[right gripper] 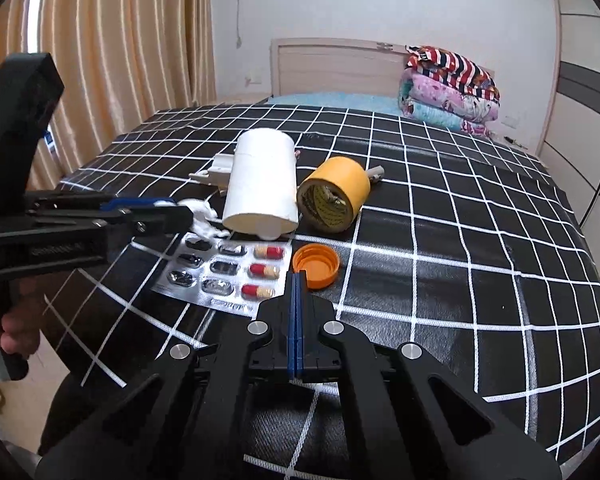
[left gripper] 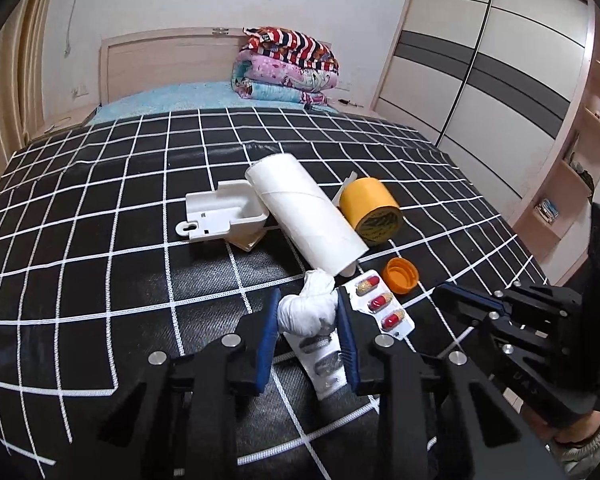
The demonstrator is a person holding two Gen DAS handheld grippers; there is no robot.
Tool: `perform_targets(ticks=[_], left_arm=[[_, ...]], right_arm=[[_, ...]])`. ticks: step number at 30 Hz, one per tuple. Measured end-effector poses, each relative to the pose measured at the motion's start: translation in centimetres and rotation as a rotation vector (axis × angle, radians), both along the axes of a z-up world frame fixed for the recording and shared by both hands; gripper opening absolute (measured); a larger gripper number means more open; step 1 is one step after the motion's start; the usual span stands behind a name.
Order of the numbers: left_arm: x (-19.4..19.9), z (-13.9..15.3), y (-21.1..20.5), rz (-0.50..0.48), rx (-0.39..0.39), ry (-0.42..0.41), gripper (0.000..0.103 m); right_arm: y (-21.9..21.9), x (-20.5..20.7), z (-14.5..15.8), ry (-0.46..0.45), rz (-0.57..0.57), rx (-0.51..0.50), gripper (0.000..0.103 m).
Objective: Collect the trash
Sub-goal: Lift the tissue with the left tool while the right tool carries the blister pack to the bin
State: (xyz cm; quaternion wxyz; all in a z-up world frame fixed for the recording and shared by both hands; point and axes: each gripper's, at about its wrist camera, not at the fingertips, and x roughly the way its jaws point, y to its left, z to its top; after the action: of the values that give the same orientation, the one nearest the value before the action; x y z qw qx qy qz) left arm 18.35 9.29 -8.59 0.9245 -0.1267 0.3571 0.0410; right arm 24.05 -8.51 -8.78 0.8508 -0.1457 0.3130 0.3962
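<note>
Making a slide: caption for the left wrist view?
Left claw shut on tissue wad above pill blister on checked bedspread.

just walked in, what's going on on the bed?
Trash pickup. The left gripper has its pads on either side of a crumpled white tissue lying over a pill blister pack. The right gripper is shut and empty, near an orange cap. A cardboard tube and yellow tape roll lie untouched.

No text reads clearly. The tape roll (right gripper: pixel 333 197) carries a dark printed label on its end, too blurred to read. The blister pack (right gripper: pixel 225 270) has small print along its edge, also illegible.
</note>
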Motion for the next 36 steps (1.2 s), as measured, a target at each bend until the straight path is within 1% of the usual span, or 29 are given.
perform_targets(ticks=[3,4,6,7,8,14,15,17,18,22,23,27,33,36], left_arm=[[-0.8,0.5,-0.3,0.003,0.009,-0.009,0.027],[-1.2,0.7,-0.4,0.007,0.011,-0.014,0.027],[-1.8,1.0,-0.3,0.014,0.012,-0.022,0.027],[-2.3,1.2,-0.3,0.019,0.013,-0.027,0.027],[-2.6,1.3,-0.3,0.021,0.013,-0.030,0.027],[-4.6,2.3,-0.7,0.033,0.023,-0.058,0.027],[-4.9,2.4,-0.8,0.035,0.026,-0.061,0.027],[-5.5,2.6,-0.8,0.039,0.029,-0.066,0.027],[-5.8,2.7,-0.8,0.043,0.028,-0.068,0.027],[-6.5,2.9,-0.8,0.045,0.020,-0.074,0.027],[-6.7,3.0,-0.8,0.045,0.018,-0.077,0.027],[-7.0,3.2,-1.1,0.041,0.014,-0.084,0.027],[-7.4,3.4,-1.6,0.038,0.016,-0.090,0.027],[-8.0,3.3,-1.6,0.039,0.011,-0.089,0.027]], right_arm=[[-0.1,-0.1,0.2,0.022,0.015,0.030,0.001],[-0.1,-0.1,0.2,0.033,0.023,0.044,0.003],[0.1,-0.1,0.2,0.044,0.034,0.056,0.022],[0.2,-0.2,0.2,0.041,0.038,0.059,0.038],[0.4,-0.2,0.2,0.037,0.044,0.061,0.039],[1.9,0.3,-0.7,0.056,0.037,0.022,0.039],[1.9,0.4,-0.9,0.059,0.033,0.017,0.036],[2.1,0.5,-1.3,0.059,0.028,0.002,0.024],[2.3,0.6,-1.4,0.060,0.027,-0.006,0.023],[2.4,0.6,-1.7,0.056,0.027,-0.015,0.023],[2.6,0.5,-1.8,0.051,0.032,-0.031,0.022],[2.7,0.0,-1.9,0.013,0.041,-0.055,0.022],[2.6,-0.4,-1.8,-0.008,0.041,-0.054,0.022],[2.1,-0.9,-1.3,-0.015,0.041,-0.038,0.022]])
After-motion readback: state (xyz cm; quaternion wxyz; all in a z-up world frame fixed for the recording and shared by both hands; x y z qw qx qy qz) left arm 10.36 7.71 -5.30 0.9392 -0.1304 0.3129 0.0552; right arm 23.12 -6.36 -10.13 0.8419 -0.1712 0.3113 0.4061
